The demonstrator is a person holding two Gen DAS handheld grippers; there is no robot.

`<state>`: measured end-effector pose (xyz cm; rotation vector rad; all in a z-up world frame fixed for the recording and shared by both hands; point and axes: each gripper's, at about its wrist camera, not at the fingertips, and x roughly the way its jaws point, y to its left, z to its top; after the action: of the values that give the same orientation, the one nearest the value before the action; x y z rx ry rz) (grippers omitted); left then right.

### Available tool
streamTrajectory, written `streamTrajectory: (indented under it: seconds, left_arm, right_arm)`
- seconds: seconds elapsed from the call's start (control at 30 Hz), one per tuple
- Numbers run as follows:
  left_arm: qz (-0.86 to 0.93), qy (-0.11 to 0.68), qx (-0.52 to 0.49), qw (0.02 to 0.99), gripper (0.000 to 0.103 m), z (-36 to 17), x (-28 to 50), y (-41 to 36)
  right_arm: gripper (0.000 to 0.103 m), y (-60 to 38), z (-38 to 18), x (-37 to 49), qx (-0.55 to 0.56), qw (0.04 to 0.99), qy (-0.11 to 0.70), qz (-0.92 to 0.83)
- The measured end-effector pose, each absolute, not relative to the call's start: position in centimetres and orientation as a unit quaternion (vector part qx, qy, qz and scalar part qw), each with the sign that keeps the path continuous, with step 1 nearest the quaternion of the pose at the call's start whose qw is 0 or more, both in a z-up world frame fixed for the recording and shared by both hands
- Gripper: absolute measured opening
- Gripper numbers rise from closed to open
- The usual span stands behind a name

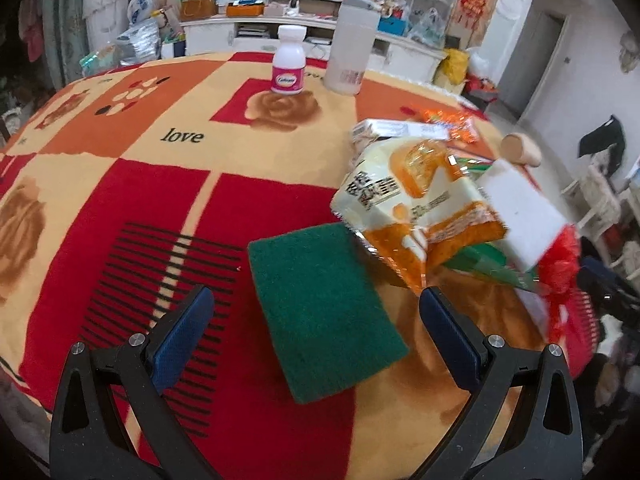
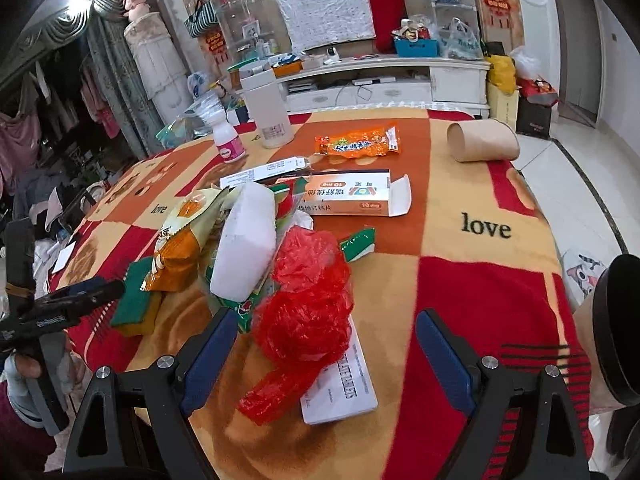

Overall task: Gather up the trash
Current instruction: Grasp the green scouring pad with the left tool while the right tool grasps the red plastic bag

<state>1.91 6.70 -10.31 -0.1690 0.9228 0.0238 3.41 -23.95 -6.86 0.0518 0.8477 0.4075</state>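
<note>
Cluttered living room behind it all, TV cabinet stacked with bags and boxes, and up front my whole workspace is a table under a fuzzy red-and-orange blanket (image 2: 480, 280) with "love" woven into it. I'll use the red plastic bag (image 2: 308, 300) as my anchor, since it's the crinkly, see-through wad I'd guess goes first. It sits dead ahead of my right gripper (image 2: 324, 356), just past the fingertips and roughly centred in the gap, its twisted tail trailing back toward me and slightly left. So the long axis runs nearly along my approach, and I'd probably want to pinch the fat bunched end. Right jaws are spread wide with nothing between the pads. Under the bag's near end lies a flat white printed box (image 2: 344, 392), stiff cardboard. Just beyond-left of the bag leans a white foam-looking block (image 2: 244, 248), matte and chunky, against a glossy orange snack wrapper (image 2: 180, 252). Left of those is a green scouring pad (image 1: 324, 312), rough and rectangular, lying between the tips of my left gripper (image 1: 316, 312), which is also spread and holding nothing. Further back from the bag: an opened medicine carton (image 2: 352, 196), an orange candy wrapper (image 2: 356, 142), and a cardboard tube (image 2: 482, 142).
</note>
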Motion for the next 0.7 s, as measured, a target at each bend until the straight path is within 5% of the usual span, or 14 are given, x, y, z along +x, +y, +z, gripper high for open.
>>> streamTrajectory:
  seconds: [0.7]
  left_arm:
    - [0.015, 0.478, -0.094, 0.873, 0.102, -12.2, 2.4, 7.3]
  right_arm:
    - [0.090, -21.9, -8.2, 5.5, 0.022, 0.876, 0.430, 0.219]
